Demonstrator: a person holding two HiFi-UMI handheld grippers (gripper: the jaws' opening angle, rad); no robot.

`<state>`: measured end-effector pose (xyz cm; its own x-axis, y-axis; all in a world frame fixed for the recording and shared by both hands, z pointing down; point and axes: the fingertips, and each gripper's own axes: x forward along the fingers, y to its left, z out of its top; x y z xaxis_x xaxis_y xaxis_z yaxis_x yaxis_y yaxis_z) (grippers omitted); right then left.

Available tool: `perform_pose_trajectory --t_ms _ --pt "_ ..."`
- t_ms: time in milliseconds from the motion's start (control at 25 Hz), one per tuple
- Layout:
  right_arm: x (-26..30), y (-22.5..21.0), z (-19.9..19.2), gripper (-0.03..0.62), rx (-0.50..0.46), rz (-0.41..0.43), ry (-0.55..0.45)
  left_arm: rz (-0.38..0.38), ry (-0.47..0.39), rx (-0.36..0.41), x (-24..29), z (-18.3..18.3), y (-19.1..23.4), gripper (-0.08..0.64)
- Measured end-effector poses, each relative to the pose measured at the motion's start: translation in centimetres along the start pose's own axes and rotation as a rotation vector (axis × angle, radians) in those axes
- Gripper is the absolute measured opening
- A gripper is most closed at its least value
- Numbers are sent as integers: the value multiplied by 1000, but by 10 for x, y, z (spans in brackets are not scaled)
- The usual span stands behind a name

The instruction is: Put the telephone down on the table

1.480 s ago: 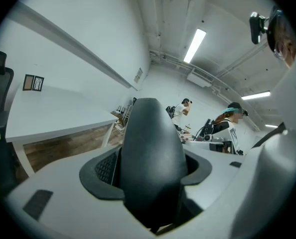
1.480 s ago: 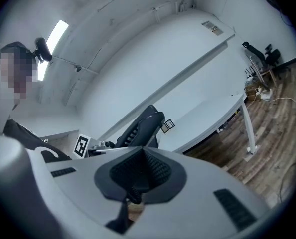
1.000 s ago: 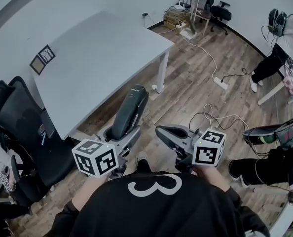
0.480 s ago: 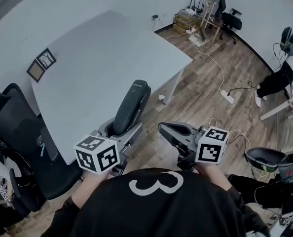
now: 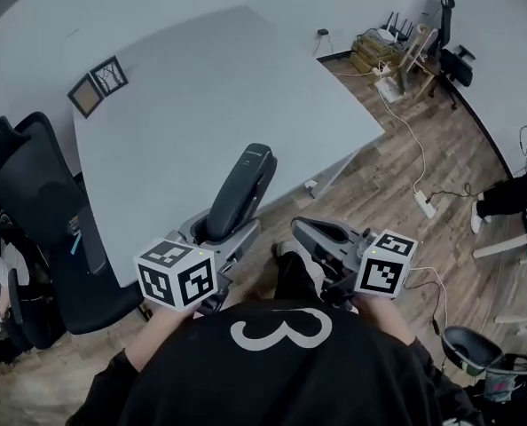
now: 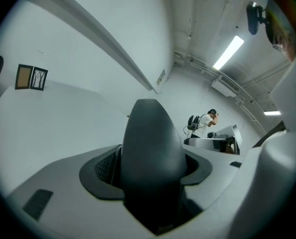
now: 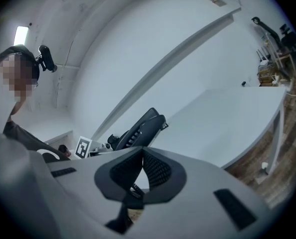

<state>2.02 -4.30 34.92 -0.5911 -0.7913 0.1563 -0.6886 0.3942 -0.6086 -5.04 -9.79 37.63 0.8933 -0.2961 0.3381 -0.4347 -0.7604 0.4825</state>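
Our left gripper (image 5: 217, 235) clamps the black telephone handset (image 5: 239, 192), which tilts up over the white table's (image 5: 210, 87) near edge. Our right gripper (image 5: 301, 234) is closed and empty. We should carry the handset well over the tabletop, lower it flat, then release

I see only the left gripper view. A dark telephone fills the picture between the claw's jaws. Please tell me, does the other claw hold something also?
Observer: No. In the right gripper view the right claw is shut, with nothing between its jaws.
Operator: Thank you. Is the telephone over the table?
Observer: In the head view the telephone, gripped by the left claw, slants upward. Its far end appears over the near edge of the table. It does not lie there yet.
Operator: Is anything beside the table?
Observer: A black office chair stands at the table's left side, apart from both claws.
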Motion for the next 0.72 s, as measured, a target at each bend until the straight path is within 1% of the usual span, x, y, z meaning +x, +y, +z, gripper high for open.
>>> perform_pose_trajectory --t_ms 160,280,480,720 --pt "27 -25 13 11 20 66 41 70 -25 -14 14 18 25 288" --pt "55 -47 34 11 17 112 77 126 -50 -25 27 35 50 288" --pt "88 -86 69 11 16 171 138 211 -79 -77 56 57 85 288" --pt "114 -127 105 11 21 223 195 294 -107 -132 89 81 113 289"
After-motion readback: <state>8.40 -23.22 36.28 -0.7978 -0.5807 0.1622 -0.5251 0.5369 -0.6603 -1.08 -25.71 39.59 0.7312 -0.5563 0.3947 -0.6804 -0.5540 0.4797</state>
